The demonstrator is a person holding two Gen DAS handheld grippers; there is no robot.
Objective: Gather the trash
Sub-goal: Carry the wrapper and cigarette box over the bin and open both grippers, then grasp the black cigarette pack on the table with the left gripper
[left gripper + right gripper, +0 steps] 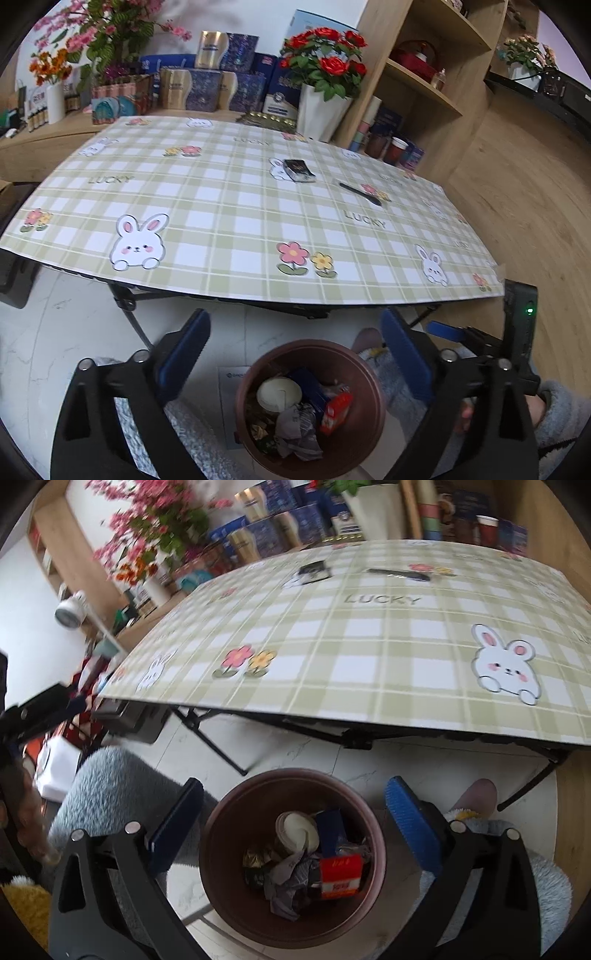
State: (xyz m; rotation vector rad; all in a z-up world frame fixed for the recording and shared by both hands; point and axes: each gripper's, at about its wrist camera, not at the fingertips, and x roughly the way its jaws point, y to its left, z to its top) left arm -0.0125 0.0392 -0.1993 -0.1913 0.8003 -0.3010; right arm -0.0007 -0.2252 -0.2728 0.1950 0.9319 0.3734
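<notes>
Both tongs, left (295, 343) and right (295, 808), gape empty over the round brown trash-filled bin (373, 402) beside the plaid-covered desk (229, 206).

The bench (229, 206) wears a smooth, faintly glossy printed plaid covering. The brown bin (221, 886) looks like matt plastic and holds crumpled paper (291, 882) and a glossy red carton (340, 877). Both tongs are matt black plastic with ribbed blue pads (410, 823).

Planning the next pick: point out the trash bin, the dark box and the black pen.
trash bin (218, 856), right wrist view, inner left wall.
dark box (299, 170), left wrist view, top face.
black pen (360, 194), left wrist view, mid-barrel.
</notes>
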